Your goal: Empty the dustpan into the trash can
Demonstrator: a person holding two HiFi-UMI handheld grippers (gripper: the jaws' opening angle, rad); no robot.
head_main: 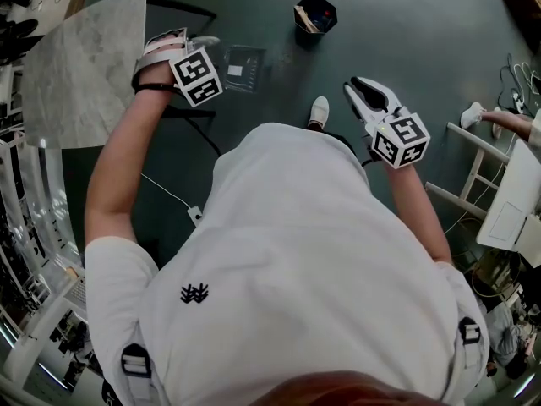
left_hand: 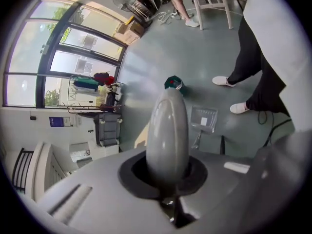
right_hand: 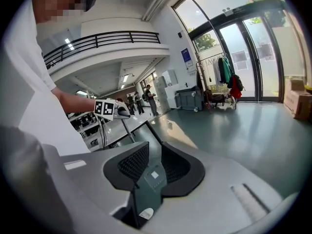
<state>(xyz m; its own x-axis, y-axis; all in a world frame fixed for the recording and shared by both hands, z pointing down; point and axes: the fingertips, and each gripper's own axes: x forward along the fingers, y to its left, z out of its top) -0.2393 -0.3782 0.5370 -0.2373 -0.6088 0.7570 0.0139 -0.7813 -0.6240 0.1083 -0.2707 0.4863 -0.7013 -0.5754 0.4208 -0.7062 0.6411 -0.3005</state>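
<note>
A clear grey dustpan point(head_main: 241, 68) point(left_hand: 204, 118) stands on the dark floor at the end of a thin pole. Its rounded grey top handle point(left_hand: 168, 130) sits between the jaws of my left gripper point(head_main: 193, 41) point(left_hand: 166, 177), which is shut on it. The dark trash can point(head_main: 315, 15) point(left_hand: 173, 83), with some scraps inside, stands farther off beyond the dustpan. My right gripper point(head_main: 355, 87) point(right_hand: 150, 177) is held up to the right of my body, shut on a dark grey handle with a small label point(right_hand: 152, 179); what hangs from that handle is hidden.
A round marble table point(head_main: 80, 66) is at the left, close to my left hand. A white chair point(head_main: 473, 176) and another person's foot point(head_main: 473, 115) are at the right. A thin cable point(head_main: 169, 197) trails over the floor.
</note>
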